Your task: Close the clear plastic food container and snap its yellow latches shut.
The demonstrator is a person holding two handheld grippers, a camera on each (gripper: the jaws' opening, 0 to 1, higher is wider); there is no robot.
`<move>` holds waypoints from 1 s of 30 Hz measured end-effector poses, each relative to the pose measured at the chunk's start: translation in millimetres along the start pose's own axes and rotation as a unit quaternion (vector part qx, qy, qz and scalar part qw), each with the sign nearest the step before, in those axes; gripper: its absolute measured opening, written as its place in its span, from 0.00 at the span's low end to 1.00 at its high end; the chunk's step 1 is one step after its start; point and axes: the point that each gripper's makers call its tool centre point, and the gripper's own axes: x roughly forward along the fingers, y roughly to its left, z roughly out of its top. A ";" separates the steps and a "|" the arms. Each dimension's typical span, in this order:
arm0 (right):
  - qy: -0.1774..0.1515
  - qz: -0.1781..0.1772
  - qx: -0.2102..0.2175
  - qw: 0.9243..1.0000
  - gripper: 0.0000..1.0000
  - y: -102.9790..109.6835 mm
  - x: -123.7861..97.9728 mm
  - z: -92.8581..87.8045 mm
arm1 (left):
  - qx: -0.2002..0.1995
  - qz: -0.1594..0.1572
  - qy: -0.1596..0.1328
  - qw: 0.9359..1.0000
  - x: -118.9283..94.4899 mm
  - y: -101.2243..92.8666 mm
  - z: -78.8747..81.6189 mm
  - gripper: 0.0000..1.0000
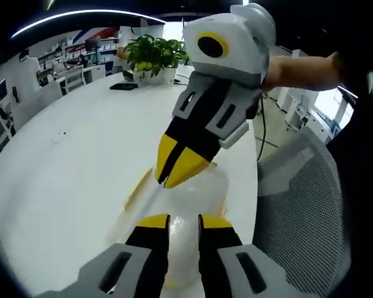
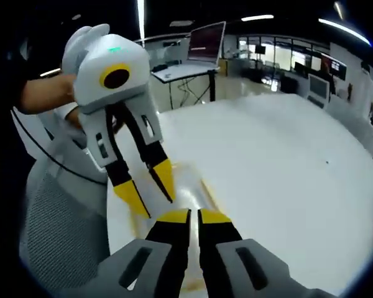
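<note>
The clear plastic food container (image 1: pixel 204 191) lies on the white table (image 1: pixel 68 174) near its edge, with a yellow latch (image 1: pixel 138 187) along its left side. My left gripper (image 1: pixel 184 218) stands open just over the container's near end. My right gripper (image 1: pixel 174 177) comes down from the upper right, jaws together, with its tip on the container's top. In the right gripper view my right gripper (image 2: pixel 193 215) is shut over the container (image 2: pixel 188 186), and a yellow latch (image 2: pixel 207 192) shows beside it. The left gripper (image 2: pixel 150 191) reaches in from the left, fingers spread, above the container.
A grey mesh chair (image 1: pixel 304 205) stands right beside the table's edge, also as the chair (image 2: pixel 56 230). A potted plant (image 1: pixel 154 54) and a flat black object (image 1: pixel 123 86) sit at the table's far end. A person's hand (image 1: pixel 298 71) holds the right gripper. A desk with a monitor (image 2: pixel 205 43) stands beyond the table (image 2: pixel 286 174).
</note>
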 end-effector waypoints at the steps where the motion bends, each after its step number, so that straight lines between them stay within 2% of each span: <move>1: 0.001 0.002 -0.006 1.000 0.04 -0.4 1.1 0.9 | 0.004 -0.002 0.002 1.000 0.7 -1.2 -0.4 0.11; 19: 0.035 0.040 -0.057 0.997 0.19 -4.1 12.0 -0.1 | 0.020 -0.009 0.005 1.000 4.0 -12.7 -5.5 0.16; 30: 0.057 0.069 -0.061 0.994 0.30 -8.8 19.1 -4.1 | 0.049 -0.002 -0.007 0.999 4.2 -22.1 -6.8 0.22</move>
